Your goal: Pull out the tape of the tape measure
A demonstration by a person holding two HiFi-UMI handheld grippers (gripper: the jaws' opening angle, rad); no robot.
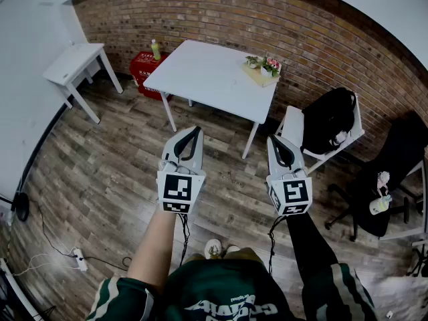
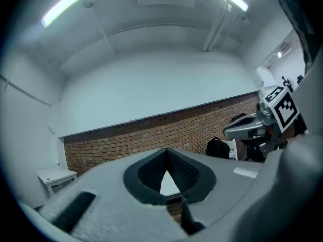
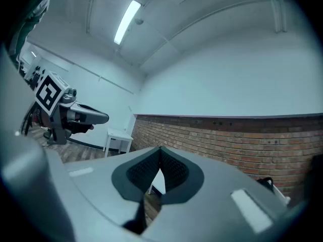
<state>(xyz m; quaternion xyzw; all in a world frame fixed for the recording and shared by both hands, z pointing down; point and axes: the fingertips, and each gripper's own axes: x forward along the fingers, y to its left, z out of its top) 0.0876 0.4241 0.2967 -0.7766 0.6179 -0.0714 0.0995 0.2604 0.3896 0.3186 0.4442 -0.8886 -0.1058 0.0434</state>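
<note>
Tape measure: not made out in any view; place cannot be told.
Brick wall (image 1: 301,39): behind the white table.
White table (image 1: 207,75): ahead of both grippers, flower tray (image 1: 262,71) near its far right corner.
Black backpack (image 1: 328,120): on white chair (image 1: 291,129), right of table.
Left gripper (image 1: 191,134): held over wood floor (image 1: 100,172), jaws together, empty.
Right gripper (image 1: 277,142): alongside, apart from left, jaws together, empty.

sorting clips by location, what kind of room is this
Likely a small office or studio room, indoors. It has a brick wall, a white table in the middle, a black office chair on wheels at the side, and a wood floor.
</note>
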